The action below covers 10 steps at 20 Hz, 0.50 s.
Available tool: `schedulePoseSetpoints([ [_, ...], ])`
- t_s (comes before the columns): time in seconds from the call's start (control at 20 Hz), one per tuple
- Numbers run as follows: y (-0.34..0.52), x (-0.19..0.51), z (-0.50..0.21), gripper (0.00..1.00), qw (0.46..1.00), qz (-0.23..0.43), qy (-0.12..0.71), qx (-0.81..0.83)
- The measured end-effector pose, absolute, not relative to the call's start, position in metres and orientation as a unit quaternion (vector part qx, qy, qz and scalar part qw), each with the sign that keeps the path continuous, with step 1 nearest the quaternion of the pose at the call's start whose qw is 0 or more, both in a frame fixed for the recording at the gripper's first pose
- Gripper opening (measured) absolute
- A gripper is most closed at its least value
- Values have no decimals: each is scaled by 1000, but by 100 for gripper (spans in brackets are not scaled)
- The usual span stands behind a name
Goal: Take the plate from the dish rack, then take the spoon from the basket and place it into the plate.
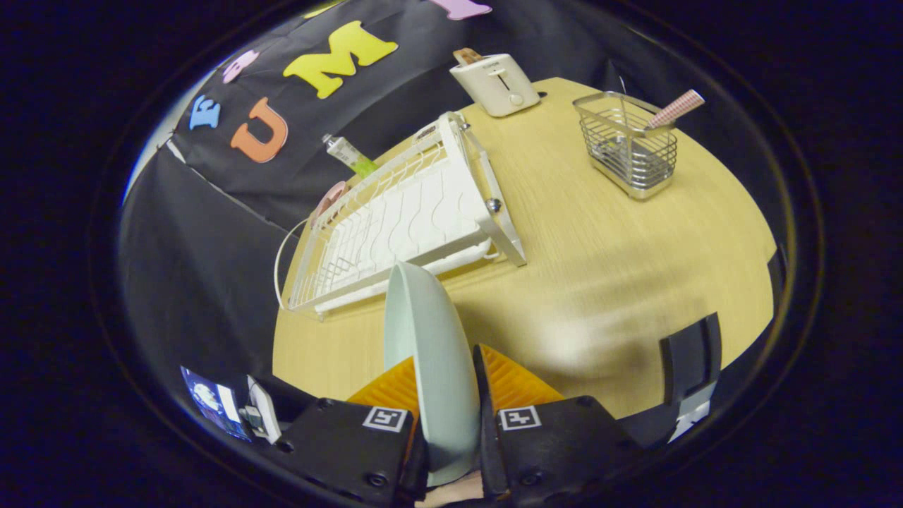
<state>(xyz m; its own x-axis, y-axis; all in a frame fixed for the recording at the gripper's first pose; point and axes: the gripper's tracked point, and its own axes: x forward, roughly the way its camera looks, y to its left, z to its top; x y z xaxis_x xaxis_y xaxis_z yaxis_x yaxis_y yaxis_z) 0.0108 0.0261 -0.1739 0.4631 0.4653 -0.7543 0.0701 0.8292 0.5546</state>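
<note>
I have the gripper (446, 384) pinching the pale green plate (430, 353) edge-on, both orange fingers (515, 384) pressed against its sides, above the wooden table (600, 268). Just beyond the plate lies the white dish rack (409, 219). Well apart from it stands the wire basket (628, 144) with the spoon (676, 108) handle poking out, near a white toaster (496, 83).

The counter (600, 233) looked like pale matt wood grain, the basket (628, 152) shiny metal wire, the dish rack (402, 226) white coated wire, the plate (430, 353) smooth and glossy.
</note>
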Motion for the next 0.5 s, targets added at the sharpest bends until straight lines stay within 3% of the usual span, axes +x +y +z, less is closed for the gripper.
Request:
schedulePoseSetpoints([
  [0.5, 50, 25, -184, 42, 782, 154, 498, 342],
])
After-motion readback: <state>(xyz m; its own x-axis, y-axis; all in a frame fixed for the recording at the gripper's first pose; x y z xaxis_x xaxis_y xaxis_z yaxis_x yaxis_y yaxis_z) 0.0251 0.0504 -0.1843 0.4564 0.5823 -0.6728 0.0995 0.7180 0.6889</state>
